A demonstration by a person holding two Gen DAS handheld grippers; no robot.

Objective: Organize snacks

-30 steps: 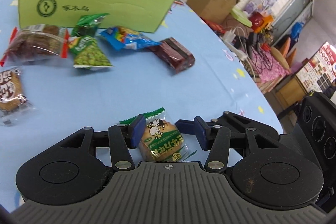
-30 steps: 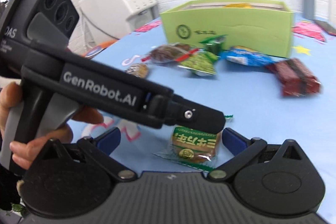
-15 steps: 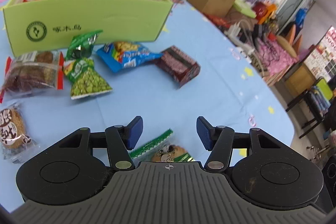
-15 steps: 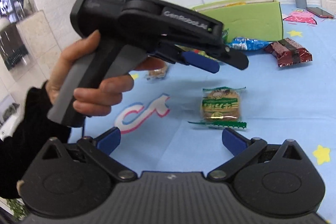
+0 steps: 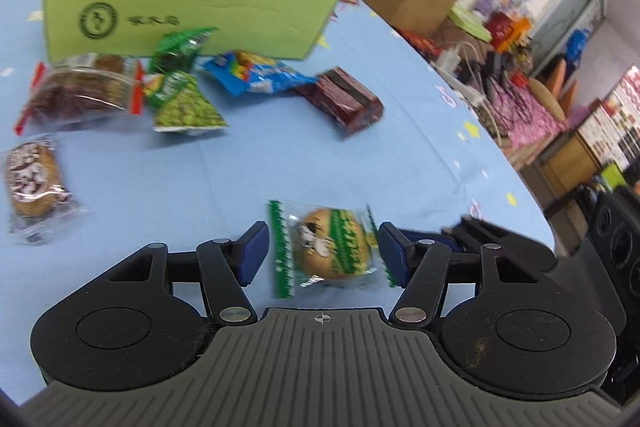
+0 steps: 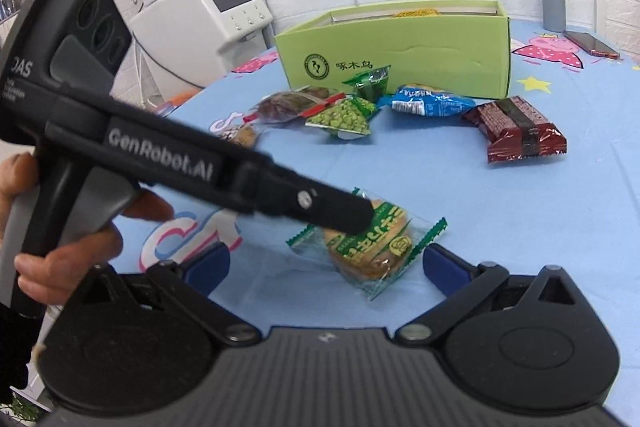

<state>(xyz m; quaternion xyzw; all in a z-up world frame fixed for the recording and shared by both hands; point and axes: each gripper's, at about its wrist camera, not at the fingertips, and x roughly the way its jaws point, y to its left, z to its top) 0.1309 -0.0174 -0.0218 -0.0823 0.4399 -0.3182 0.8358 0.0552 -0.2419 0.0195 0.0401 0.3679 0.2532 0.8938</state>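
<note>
A round cookie in a clear, green-edged packet lies on the blue tablecloth between the blue pads of my left gripper. Those jaws are opening, and a thin gap shows on each side of the wrapper. In the right wrist view the left gripper's tip rests over the same packet. My right gripper stands wide open just in front of the packet, touching nothing. The green cardboard box stands at the back with yellow packets inside.
Before the box lie a green pea bag, a blue packet, a dark red bar pack, a brown snack with red ends and a round cookie. The table edge curves away on the right, with clutter beyond.
The left gripper lifted off the cookie packet, then came back down around it with wider jaws. The packet now lies turned. The right gripper stayed open.
</note>
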